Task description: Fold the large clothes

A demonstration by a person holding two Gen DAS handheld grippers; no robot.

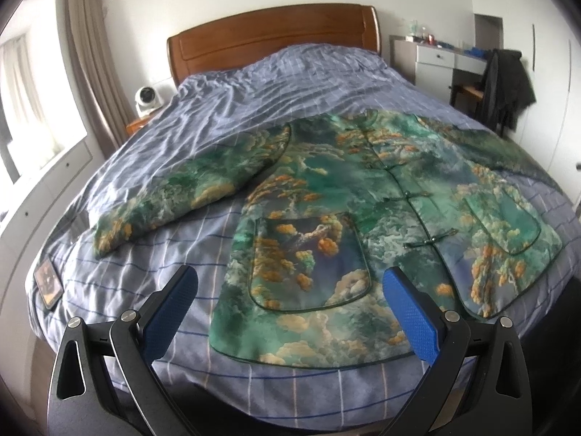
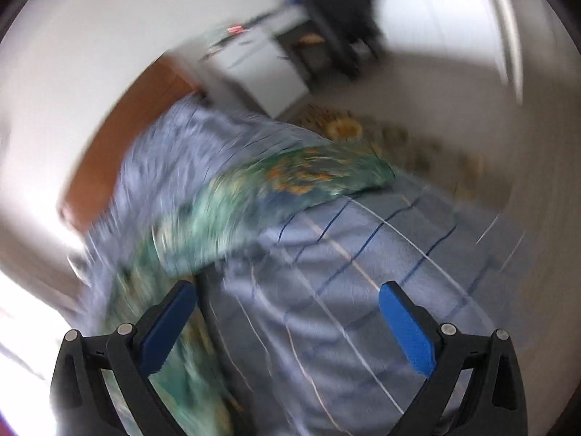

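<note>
jacket (image 1: pixel 381 196) green w/ orange print, flat on bed (image 1: pixel 218 109), sleeves out; both claws wide apart, empty

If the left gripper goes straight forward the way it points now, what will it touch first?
Most likely the green patterned jacket. The open left gripper points at its lower front, near the hem and the patch pocket, with nothing between them. Depth is unclear, so it might touch the checked bedcover at the hem first.
</note>
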